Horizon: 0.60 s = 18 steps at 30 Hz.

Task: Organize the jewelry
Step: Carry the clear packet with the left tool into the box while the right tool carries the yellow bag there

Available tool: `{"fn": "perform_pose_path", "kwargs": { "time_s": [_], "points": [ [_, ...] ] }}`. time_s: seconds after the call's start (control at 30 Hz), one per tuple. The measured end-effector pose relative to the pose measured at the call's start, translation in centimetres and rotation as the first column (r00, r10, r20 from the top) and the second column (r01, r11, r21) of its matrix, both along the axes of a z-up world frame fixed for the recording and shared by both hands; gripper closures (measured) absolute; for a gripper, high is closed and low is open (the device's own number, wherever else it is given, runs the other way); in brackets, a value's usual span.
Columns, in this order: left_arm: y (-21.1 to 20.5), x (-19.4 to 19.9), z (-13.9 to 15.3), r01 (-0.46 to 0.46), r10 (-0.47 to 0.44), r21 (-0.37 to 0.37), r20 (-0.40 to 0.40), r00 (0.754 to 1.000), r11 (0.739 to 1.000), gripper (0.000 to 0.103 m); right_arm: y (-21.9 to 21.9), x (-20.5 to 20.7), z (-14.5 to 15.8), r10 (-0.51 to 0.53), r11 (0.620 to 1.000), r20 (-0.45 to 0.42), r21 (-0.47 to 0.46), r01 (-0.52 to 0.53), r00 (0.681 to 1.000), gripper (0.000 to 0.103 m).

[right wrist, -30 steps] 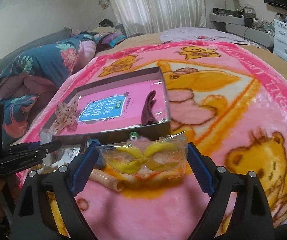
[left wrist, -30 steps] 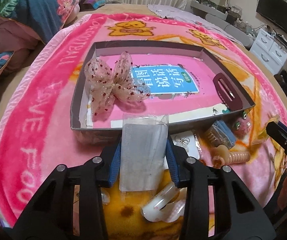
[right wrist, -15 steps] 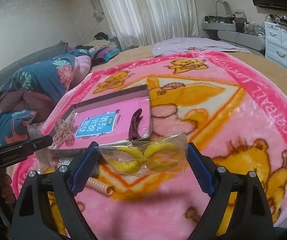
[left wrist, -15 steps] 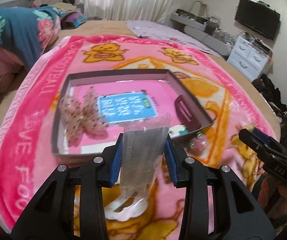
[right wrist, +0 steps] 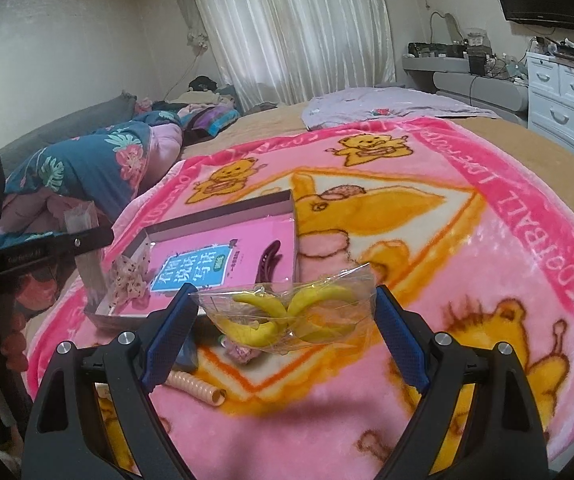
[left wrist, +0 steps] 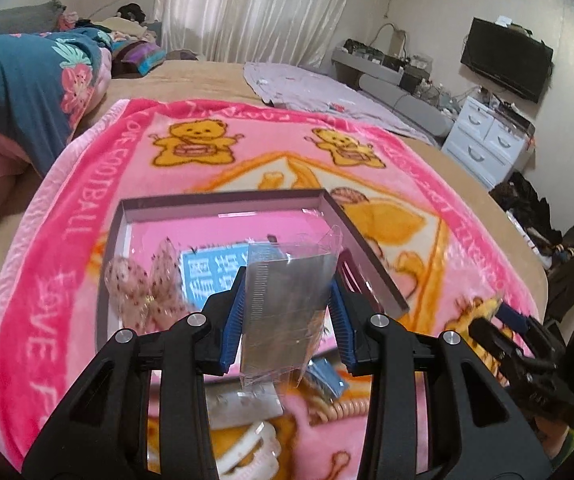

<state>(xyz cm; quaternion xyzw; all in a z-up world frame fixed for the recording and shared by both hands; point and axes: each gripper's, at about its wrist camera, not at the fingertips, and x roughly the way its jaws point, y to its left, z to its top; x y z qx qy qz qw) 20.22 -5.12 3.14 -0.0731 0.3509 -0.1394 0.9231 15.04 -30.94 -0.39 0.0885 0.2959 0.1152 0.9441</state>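
Two tools over pink bear-print blanket [left wrist: 99, 168] on bed. Left tool [left wrist: 287, 316] clamps clear flat plastic packet [left wrist: 287, 308], raised above near edge of shallow grey cardboard tray [left wrist: 223, 202]; tray holds sheer dotted bow [left wrist: 143, 292], maroon hair clip [right wrist: 269, 260]. Right tool [right wrist: 285, 320] pinches wide clear bag of yellow hair clips [right wrist: 287, 312], raised off blanket, right of tray.

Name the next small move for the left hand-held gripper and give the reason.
Probably carry the clear plastic packet forward over the shallow grey-rimmed box and let go. The left hand-held gripper is shut on the packet, raised near the box's front edge, and a sheer spotted bow and dark maroon hair clip already lie inside.
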Motion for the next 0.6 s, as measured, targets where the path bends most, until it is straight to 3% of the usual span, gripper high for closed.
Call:
{"fn": "perform_pose_path", "kwargs": {
  "time_s": [0.27, 0.6],
  "points": [
    [2.2, 1.7, 0.6, -0.043, 0.043, -0.035, 0.010, 0.999, 0.998, 0.073, 1.6, 1.6, 1.2, 0.047, 0.999, 0.030, -0.017, -0.046, 0.998, 0.016],
    [5.1, 3.3, -1.1, -0.098, 0.096, -0.064, -0.039, 0.995, 0.993, 0.073, 4.6, 5.4, 1.8, 0.116, 0.989, 0.040, -0.091, -0.112, 0.992, 0.016]
  ]
}}
